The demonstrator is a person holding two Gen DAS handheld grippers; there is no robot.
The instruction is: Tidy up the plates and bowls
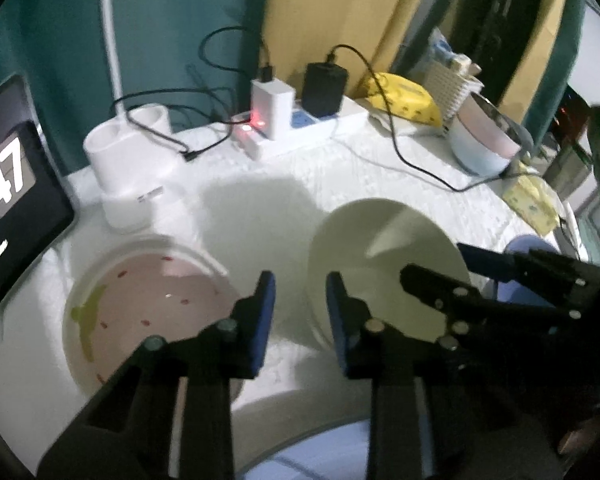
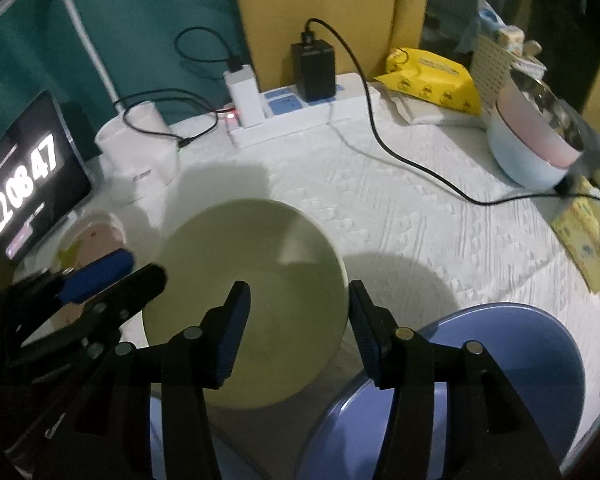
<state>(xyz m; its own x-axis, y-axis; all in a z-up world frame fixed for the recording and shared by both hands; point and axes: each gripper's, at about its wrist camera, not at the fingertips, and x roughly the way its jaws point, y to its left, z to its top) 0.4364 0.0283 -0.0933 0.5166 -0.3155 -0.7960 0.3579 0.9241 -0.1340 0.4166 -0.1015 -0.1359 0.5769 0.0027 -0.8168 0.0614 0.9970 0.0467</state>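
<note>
A pale green bowl stands on the white cloth. My left gripper straddles its left rim. One finger is over the inside, and the other pad stands clear of the outer wall, so the jaws are open. My right gripper straddles the right rim with a wide gap and is open too. A pink bowl with red specks and a green mark sits left of the green one. A blue plate lies at the lower right.
A tablet showing a clock leans at the left. Behind stand a white lamp base, a power strip with chargers, and a black cable across the cloth. Yellow packets and a pink-and-blue pot occupy the right.
</note>
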